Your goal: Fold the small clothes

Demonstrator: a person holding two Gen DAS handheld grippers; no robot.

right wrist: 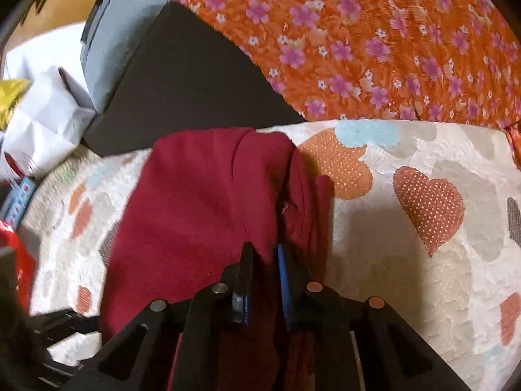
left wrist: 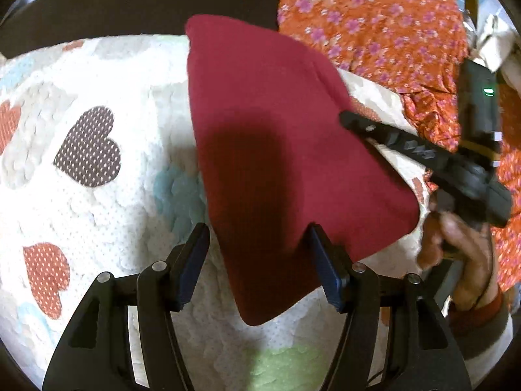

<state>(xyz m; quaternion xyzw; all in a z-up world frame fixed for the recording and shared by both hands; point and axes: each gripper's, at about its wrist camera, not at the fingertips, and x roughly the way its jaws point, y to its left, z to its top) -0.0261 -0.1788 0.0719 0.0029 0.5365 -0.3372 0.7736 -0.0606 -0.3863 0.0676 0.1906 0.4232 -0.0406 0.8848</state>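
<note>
Left gripper [left wrist: 259, 267] first: its two blue-padded fingers stand well apart, spread over the near end of the dark red, soft knit garment [left wrist: 280, 150], and nothing is pinched between them. One pad sits off the cloth's left edge over the quilt, while the other lies on or just above the red fabric (I cannot tell whether it actually touches).

That garment lies flat on the white quilted bedspread with patchwork hearts [left wrist: 97, 228], already folded into a long strip. Its long axis runs away from the left gripper, from the near corner up toward the far edge of the bed, leaning slightly to the right. So the cloth lies straight ahead of and beneath the left gripper, which tilts steeply downward over it.

Moving right, the right gripper [left wrist: 350, 119] comes in from the side, held in a hand [left wrist: 456, 247] with a reddish cuff. Its fingers are drawn almost together, and in its own view they close on a raised ridge of the red cloth at the strip's right edge [right wrist: 263, 260]. That hand is the one already engaged at the long side; the left is nearer the short end.

Beyond the bed lies an orange fabric with pink flowers [left wrist: 374, 22].

My guess is that the next fold turns on the strip's length: the near end carried toward the far end.
</note>
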